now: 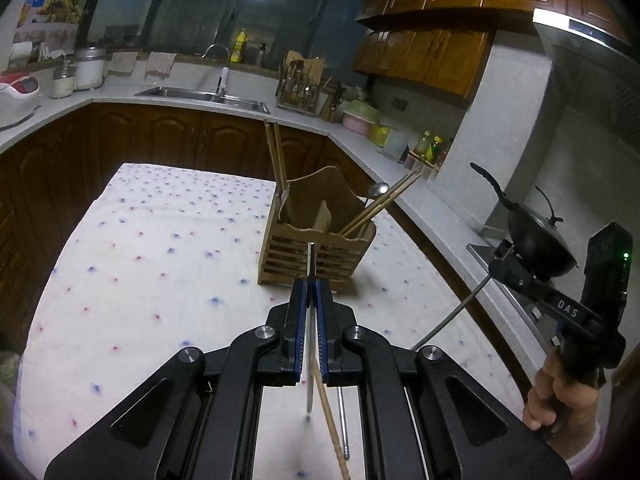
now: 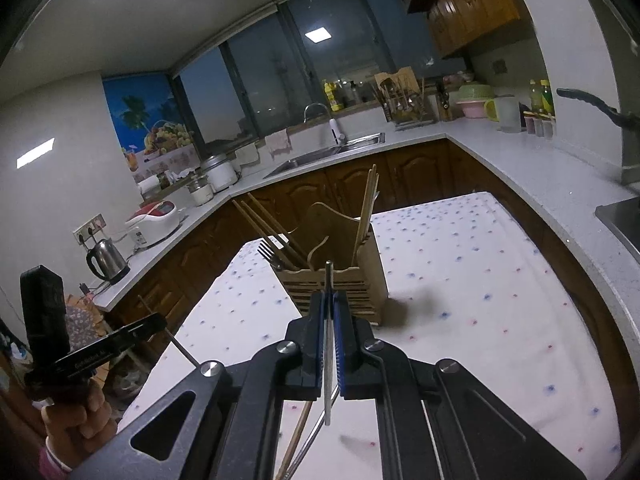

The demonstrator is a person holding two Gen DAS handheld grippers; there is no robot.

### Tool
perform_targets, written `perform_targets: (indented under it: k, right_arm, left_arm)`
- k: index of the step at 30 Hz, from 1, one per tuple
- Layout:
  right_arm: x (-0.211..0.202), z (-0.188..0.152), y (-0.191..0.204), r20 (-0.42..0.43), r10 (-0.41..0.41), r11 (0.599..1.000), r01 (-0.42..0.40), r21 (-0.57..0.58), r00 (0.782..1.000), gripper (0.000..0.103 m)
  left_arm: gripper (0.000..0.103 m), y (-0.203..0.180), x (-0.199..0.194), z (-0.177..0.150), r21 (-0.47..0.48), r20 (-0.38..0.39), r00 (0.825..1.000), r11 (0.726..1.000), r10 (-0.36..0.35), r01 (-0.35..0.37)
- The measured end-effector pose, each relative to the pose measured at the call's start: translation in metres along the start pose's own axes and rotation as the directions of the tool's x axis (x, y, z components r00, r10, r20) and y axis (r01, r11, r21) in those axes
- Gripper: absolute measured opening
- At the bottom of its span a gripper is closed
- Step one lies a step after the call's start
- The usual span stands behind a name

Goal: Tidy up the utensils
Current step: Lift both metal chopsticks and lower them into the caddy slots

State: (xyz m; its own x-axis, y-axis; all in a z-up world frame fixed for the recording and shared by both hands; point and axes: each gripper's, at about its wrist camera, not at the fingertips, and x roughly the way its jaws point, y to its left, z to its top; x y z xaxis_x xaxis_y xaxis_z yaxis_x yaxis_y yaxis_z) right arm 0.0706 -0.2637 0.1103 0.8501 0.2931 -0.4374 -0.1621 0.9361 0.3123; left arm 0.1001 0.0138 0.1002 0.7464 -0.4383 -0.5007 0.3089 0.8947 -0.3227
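A slatted wooden utensil holder (image 1: 316, 252) (image 2: 340, 280) stands on the dotted tablecloth, ahead of both grippers. It holds wooden chopsticks (image 1: 276, 160) (image 2: 366, 212), a spoon (image 1: 378, 190) and a fork (image 2: 267, 251). My left gripper (image 1: 311, 285) (image 2: 158, 323) is shut on a thin metal utensil (image 1: 310, 344), seen edge-on and lifted clear of the cloth. My right gripper (image 2: 329, 297) (image 1: 500, 270) is shut on a slim metal utensil (image 2: 327, 360) (image 1: 452, 312), also raised. Under the grippers a wooden chopstick (image 1: 332, 420) (image 2: 298, 436) and a metal utensil (image 1: 343, 424) (image 2: 310, 440) lie on the cloth.
The table with the white dotted cloth (image 1: 160, 260) (image 2: 480, 280) sits inside a U-shaped kitchen counter. A black wok (image 1: 540, 240) rests on the stove to the right, a sink (image 1: 208, 96) at the back, a kettle (image 2: 106, 258) and cooker (image 2: 154, 220) to the left.
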Motion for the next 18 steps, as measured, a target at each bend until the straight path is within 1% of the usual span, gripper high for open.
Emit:
perform_targets:
  k: [10,18]
  right_arm:
    - [0.002,0.003,-0.003,0.006,-0.004,1.000,0.004,0.001,1.000,0.005]
    - [0.005,0.012,-0.006,0.018,-0.004,1.000,0.004,0.000,1.000,0.005]
  left_arm:
    - [0.004,-0.003,0.000,0.008,0.003,0.032,0.999,1.000,0.010,-0.010]
    - [0.004,-0.004,0.005,0.022,-0.002,0.056,0.998,1.000,0.002,-0.002]
